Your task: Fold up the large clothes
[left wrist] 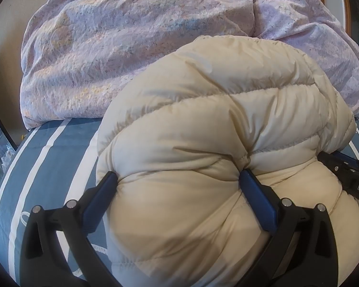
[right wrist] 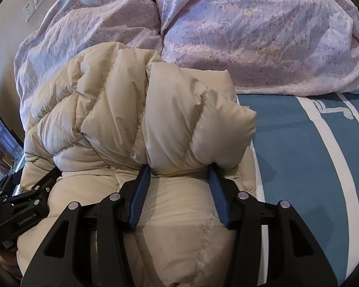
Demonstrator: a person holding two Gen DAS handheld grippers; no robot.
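1. Left wrist view shows the left gripper [left wrist: 178, 174] squeezing a thick fold of the cream puffer jacket [left wrist: 215, 124]. Both blue pads press into the puffy cloth.
2. The right gripper [right wrist: 177, 168] pinches another fat fold of the same jacket, near its right edge. Its blue pads push dents into the cloth, so it is grasping the jacket too.
3. The jacket sits bunched up on the bed, between the two grippers and in front of the purple quilt [left wrist: 103, 47].
4. The jacket looks soft, light and squashy, like a pillow. Its smooth shell may be slippery, so a thin pinch could slide off.
5. Good spots to hold seem to be the stitched seams, where the filling is thin and the cloth is flat.
6. The jacket will likely puff back up after each fold, so it needs pressing down.
7. The bed has a blue sheet with white stripes [right wrist: 311, 155]. It looks soft and level.
8. A wall socket [right wrist: 37, 0] sits on the beige wall behind the bed.
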